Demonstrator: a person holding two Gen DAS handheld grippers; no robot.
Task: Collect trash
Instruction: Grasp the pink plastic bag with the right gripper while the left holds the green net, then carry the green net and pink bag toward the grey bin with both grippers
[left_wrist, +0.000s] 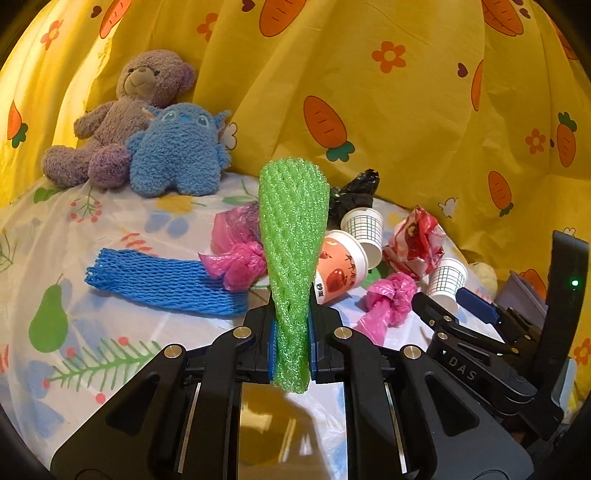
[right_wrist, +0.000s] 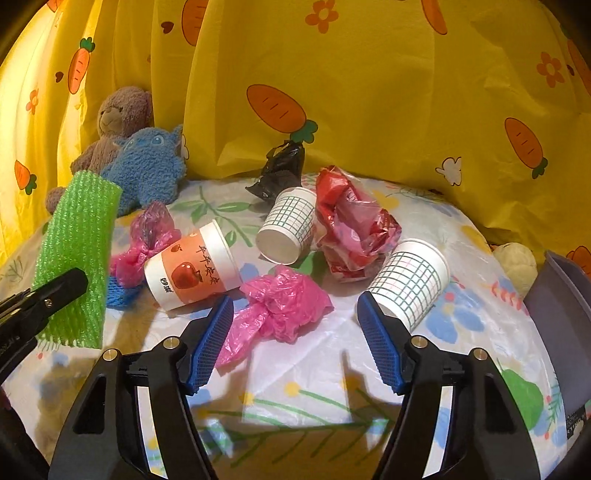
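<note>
Green foam net (left_wrist: 291, 236): ribbed mesh sleeve, pinched upright in left gripper (left_wrist: 291, 343), lifted off table (left_wrist: 110, 325). Right gripper (right_wrist: 295, 332) spread wide, holding nothing, over crumpled pink bag (right_wrist: 284, 306). Blue net (left_wrist: 166, 280) partly hidden.

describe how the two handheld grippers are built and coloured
Both are glossy black plastic linkages with silver round pins at the joints. The left gripper and right gripper carry blue ribbed pads. The right one's body shows white "DAS" lettering and a green light.
</note>
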